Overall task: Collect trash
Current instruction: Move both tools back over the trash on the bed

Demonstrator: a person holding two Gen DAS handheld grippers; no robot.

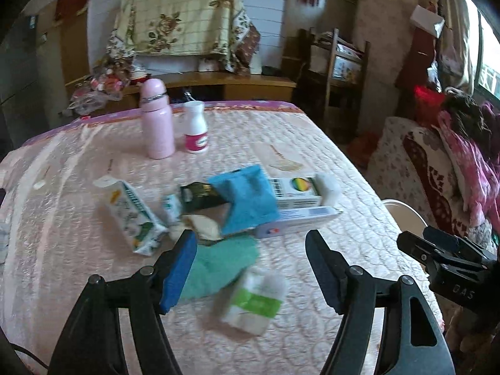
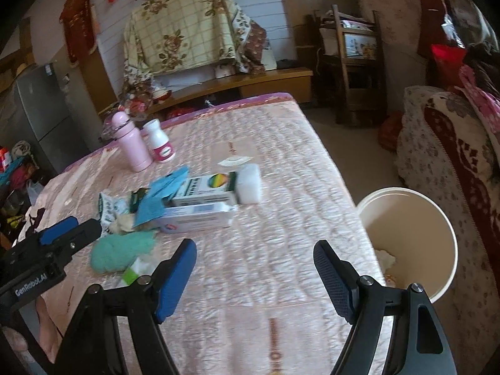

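A heap of trash lies mid-table on the pink quilted cover [image 1: 93, 162]: a blue packet [image 1: 247, 197], a dark wrapper [image 1: 200, 197], a small carton [image 1: 131, 215], two flat boxes [image 1: 297, 190] and a white tissue pack [image 1: 329, 187]. Nearer me lie a green fluffy cloth [image 1: 218, 268] and a white packet with a green band [image 1: 253, 300]. My left gripper [image 1: 250, 240] hovers open over these two, its pads touching nothing. My right gripper [image 2: 254, 250] is open and empty above bare quilt, beside the cream bin [image 2: 415, 218]. The bin holds a white crumpled scrap [image 2: 387, 257].
A pink flask [image 1: 157, 122] and a white bottle [image 1: 195, 128] stand at the table's far side. The bin stands on the floor off the table's right edge, with a covered sofa [image 2: 453, 156] beyond. A cabinet and wooden chair are at the back.
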